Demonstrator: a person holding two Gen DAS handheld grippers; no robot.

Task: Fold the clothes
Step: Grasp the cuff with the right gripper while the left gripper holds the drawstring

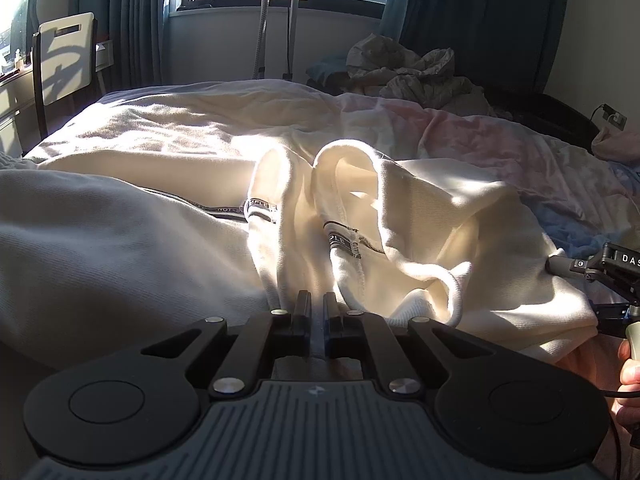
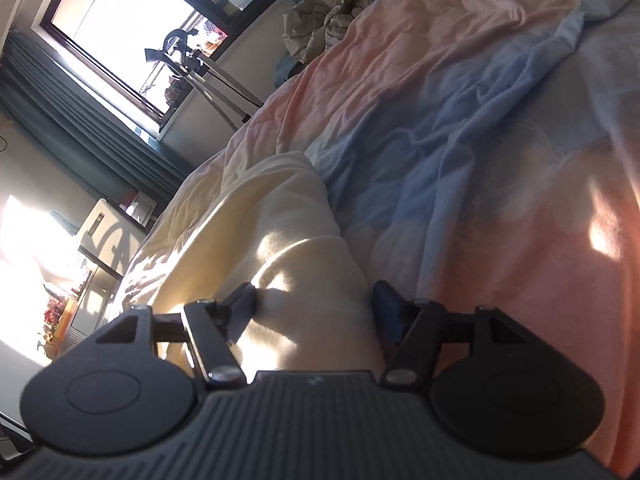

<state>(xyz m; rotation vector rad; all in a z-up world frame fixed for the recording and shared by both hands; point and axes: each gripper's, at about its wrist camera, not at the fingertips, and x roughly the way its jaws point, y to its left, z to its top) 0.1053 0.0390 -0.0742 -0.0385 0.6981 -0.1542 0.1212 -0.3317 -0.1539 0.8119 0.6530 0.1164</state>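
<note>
A cream sweatshirt (image 1: 420, 216) with black-and-white lettered tape lies crumpled on the bed, its collar and ribbed cuffs bunched in the middle. My left gripper (image 1: 317, 300) is shut, its fingers pinching a fold of the cream fabric near its front edge. My right gripper (image 2: 314, 300) is open, its jaws wide apart on either side of a thick edge of the same sweatshirt (image 2: 280, 232). In the left wrist view the right gripper (image 1: 600, 280) sits at the sweatshirt's right edge, held by a hand.
A pink and blue duvet (image 2: 460, 128) covers the bed. A grey crumpled garment (image 1: 412, 72) lies at the far side. A chair (image 1: 66, 60) and desk stand at the left, and a stand (image 1: 276, 20) before the window.
</note>
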